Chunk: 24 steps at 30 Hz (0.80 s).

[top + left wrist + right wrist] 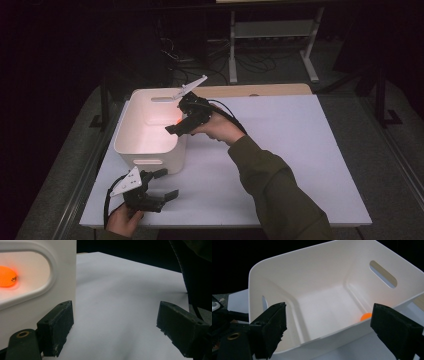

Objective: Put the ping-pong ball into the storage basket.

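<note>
A white bin (131,134) with handle slots stands at the left of the white table. An orange ball (365,316) lies on its floor by the wall nearest my right gripper; it also glows through the handle slot as the orange ball (7,276) and shows as the orange ball (179,120) from above. My right gripper (176,126) hangs open over the bin's right rim with nothing between its jaws. My left gripper (168,184) rests low near the table's front left, open and empty, just in front of the bin (37,280).
The white table (285,145) stretches wide to the right of the bin. A wooden board (260,90) lies along its far edge. A metal stand with cables (270,45) is on the floor behind. Dark floor surrounds the table.
</note>
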Each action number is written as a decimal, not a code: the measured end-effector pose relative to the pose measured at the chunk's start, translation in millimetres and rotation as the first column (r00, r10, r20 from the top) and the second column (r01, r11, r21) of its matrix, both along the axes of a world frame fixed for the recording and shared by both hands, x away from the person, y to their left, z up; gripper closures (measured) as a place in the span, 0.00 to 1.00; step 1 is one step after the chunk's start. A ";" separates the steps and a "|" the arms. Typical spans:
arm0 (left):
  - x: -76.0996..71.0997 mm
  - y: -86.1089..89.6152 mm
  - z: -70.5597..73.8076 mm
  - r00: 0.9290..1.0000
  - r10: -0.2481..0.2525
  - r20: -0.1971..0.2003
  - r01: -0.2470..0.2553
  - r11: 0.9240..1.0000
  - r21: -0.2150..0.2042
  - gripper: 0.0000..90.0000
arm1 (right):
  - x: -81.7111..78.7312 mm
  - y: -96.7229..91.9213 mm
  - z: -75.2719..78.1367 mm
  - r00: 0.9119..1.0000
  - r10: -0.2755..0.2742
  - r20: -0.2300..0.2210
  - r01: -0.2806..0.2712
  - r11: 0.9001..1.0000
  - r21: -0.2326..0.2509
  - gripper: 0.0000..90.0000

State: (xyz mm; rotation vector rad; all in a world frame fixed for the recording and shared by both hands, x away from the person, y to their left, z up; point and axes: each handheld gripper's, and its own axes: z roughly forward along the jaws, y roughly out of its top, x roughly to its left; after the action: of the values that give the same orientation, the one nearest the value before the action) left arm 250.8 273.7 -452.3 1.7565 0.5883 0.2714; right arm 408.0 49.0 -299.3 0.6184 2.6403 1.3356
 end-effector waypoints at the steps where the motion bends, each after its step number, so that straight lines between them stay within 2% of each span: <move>1: -0.5 0.1 -0.1 1.000 0.000 0.000 0.000 1.000 -0.006 0.15 | -0.2 -2.0 -0.7 1.000 -0.006 -0.004 0.006 1.000 0.003 0.14; 12: -0.2 0.1 0.0 1.000 0.000 -0.003 0.000 1.000 -0.004 0.15 | -2.1 -26.8 -10.7 0.999 -0.044 -0.010 0.044 0.999 0.010 0.14; 24: 0.0 0.1 0.0 1.000 0.001 -0.001 -0.001 1.000 -0.002 0.15 | -10.2 -44.3 -24.3 0.998 -0.070 -0.005 0.070 0.997 0.013 0.14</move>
State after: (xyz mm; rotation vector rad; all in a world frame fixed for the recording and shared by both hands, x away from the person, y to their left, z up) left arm 250.8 273.9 -452.4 1.7547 0.5901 0.2705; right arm 397.8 4.7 -323.6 0.7088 2.5897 1.3344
